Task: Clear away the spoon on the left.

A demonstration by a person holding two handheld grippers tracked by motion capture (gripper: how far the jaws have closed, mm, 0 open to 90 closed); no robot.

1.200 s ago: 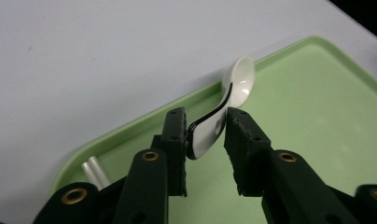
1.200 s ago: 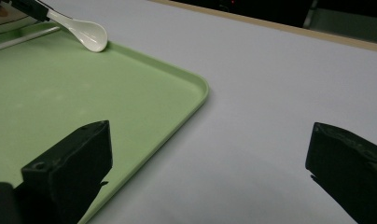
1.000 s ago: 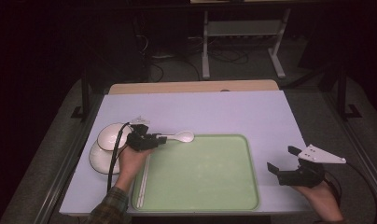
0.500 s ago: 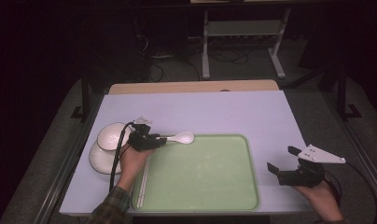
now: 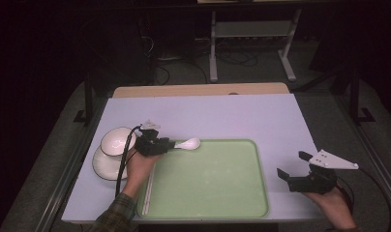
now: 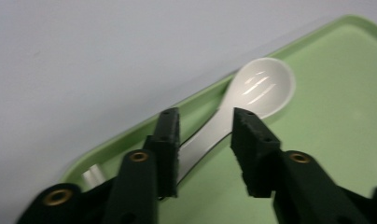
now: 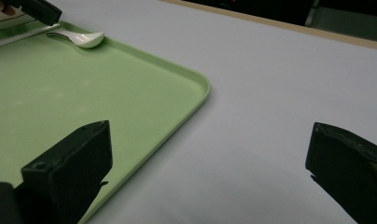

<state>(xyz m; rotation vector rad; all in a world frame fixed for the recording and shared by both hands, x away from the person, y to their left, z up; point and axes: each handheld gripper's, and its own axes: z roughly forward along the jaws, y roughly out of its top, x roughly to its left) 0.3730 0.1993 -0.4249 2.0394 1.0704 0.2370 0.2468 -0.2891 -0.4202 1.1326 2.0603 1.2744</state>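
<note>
Change: since a second ago we see almost no shift in the high view; our left gripper [image 5: 165, 144] sits at the same tray corner, and its jaws have just been closing in again.
Left jaws: narrow, straddling the handle of the white spoon [image 6: 252, 95]; one pad looks against it, the other shows a gap, so we judge no firm grip.
Spoon: lying on the far left rim of the green tray [image 5: 208, 203], bowl end inside the tray.
Right jaws: wide, nothing between them; our right gripper [image 5: 293, 170] hovers over the table [image 5: 222, 116] off the tray's right edge.
Nearby: chopsticks [image 5: 148, 191] along the tray's left edge, stacked bowls [image 5: 111, 152] beside it.
Progress: spoon reached the tray; chopsticks and bowls left, we reckon.
</note>
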